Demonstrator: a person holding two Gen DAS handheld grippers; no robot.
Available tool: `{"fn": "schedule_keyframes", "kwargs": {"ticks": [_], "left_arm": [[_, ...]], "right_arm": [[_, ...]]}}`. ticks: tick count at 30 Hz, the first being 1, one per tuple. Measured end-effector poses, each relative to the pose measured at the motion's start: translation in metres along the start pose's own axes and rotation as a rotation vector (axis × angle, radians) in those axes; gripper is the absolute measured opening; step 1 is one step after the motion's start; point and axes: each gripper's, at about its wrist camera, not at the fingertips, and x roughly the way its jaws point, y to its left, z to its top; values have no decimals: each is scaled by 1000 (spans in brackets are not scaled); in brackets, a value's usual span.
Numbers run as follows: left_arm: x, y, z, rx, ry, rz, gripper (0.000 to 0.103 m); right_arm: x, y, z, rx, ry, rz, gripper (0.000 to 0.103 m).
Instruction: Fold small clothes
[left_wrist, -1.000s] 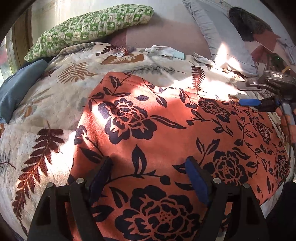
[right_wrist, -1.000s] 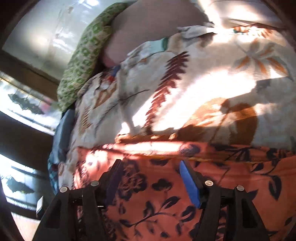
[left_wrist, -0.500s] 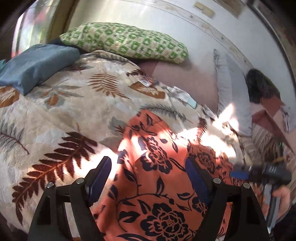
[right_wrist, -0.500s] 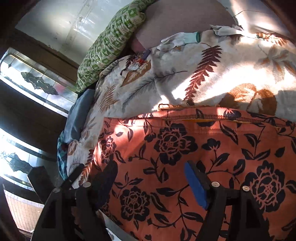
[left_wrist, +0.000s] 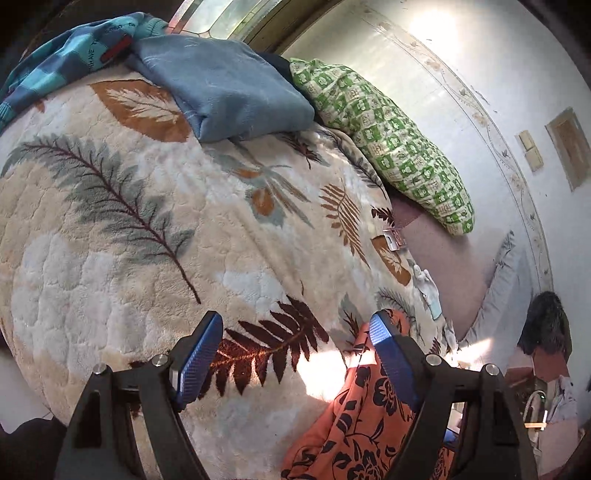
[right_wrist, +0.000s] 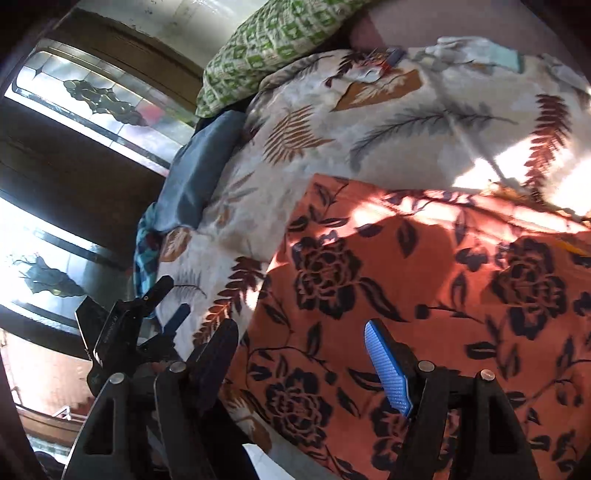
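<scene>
On bed, orange flowered garment (right_wrist: 424, 295) lies spread over leaf-print blanket (left_wrist: 147, 240). Left gripper (left_wrist: 295, 354) fingers wide apart, empty, above blanket beside garment's edge. Right gripper (right_wrist: 299, 354) fingers closing, nothing gripped, over garment. Green pillow (left_wrist: 388, 140) against wall.

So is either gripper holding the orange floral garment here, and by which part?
Neither. The left gripper is open over the blanket; the right gripper, jaws closing, hovers over the orange floral garment without pinching it.

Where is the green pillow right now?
In the left wrist view the green checked pillow lies at the far edge of the bed against the white wall, right beside the folded blue cloth on the leaf-print blanket.
</scene>
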Motion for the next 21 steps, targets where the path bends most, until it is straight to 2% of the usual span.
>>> {"fn": "schedule_keyframes", "kwargs": {"ticks": [1,2,3,4,5,8,12,13,15,16,18,20,21], "left_arm": [[-2,1,1,3,-3,-1,82],[-2,2,2,-1,-4,-3,82],[-3,5,3,-8,-4,-4,82],[-4,8,4,-12,-2,0,82],[-4,10,4,-17,-1,7,82],[0,8,4,-14,20,0,82],[6,-17,-8,99,61,-21,82],[8,-23,-12,132,77,-24,82],[15,-34,-20,193,128,-26,82],[20,-37,-24,218,161,-18,82],[25,-42,-32,245,192,-9,82],[27,-48,-37,265,209,-11,82],[27,-53,-41,284,211,-11,82]], "right_arm": [[19,-9,1,8,25,-7,75],[39,-27,1,42,59,-70,73],[47,-47,-1,128,39,-55,72],[38,-58,-2,223,-35,4,71],[29,-56,-1,269,-60,13,71],[20,-18,9,112,-31,-42,72],[30,0,39,90,-64,84,73],[42,-2,47,82,-70,90,75],[77,-25,61,122,-30,32,78],[94,-44,64,205,-14,58,78],[80,-52,65,299,-109,140,78],[60,-42,58,267,-127,171,78],[45,-38,51,237,-142,150,78]]}}
